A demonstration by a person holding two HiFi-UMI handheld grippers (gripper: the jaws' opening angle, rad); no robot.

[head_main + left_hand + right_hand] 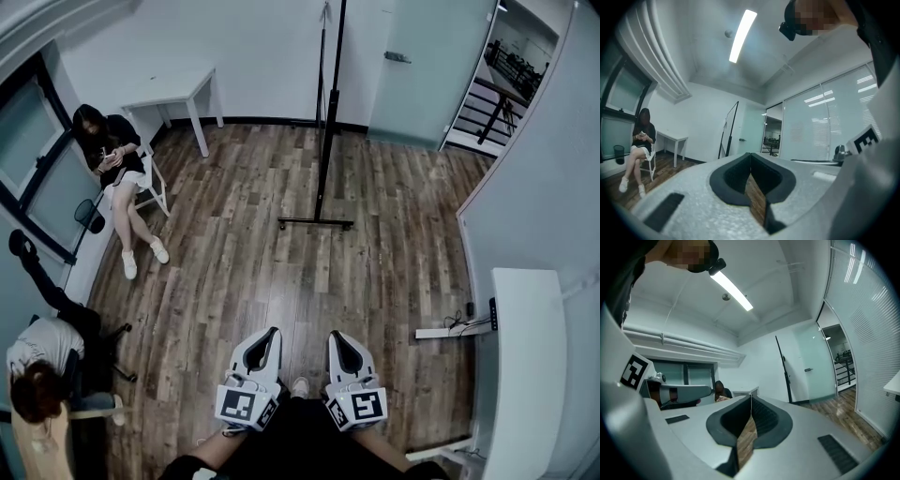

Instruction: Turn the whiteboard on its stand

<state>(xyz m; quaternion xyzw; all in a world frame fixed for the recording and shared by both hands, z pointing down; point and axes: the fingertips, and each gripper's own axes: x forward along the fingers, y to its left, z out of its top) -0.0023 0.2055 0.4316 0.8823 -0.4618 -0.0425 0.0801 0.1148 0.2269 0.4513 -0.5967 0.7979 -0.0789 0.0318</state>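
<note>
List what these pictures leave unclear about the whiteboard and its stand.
1. whiteboard, head view: seen edge-on, so its face is hidden; the picture's top edge cuts it off.
2. stand, all views: too small and far away to show any hinge or lock.

A person point(117, 169) sits on a chair point(156, 185) near a white table point(178, 92).
</note>
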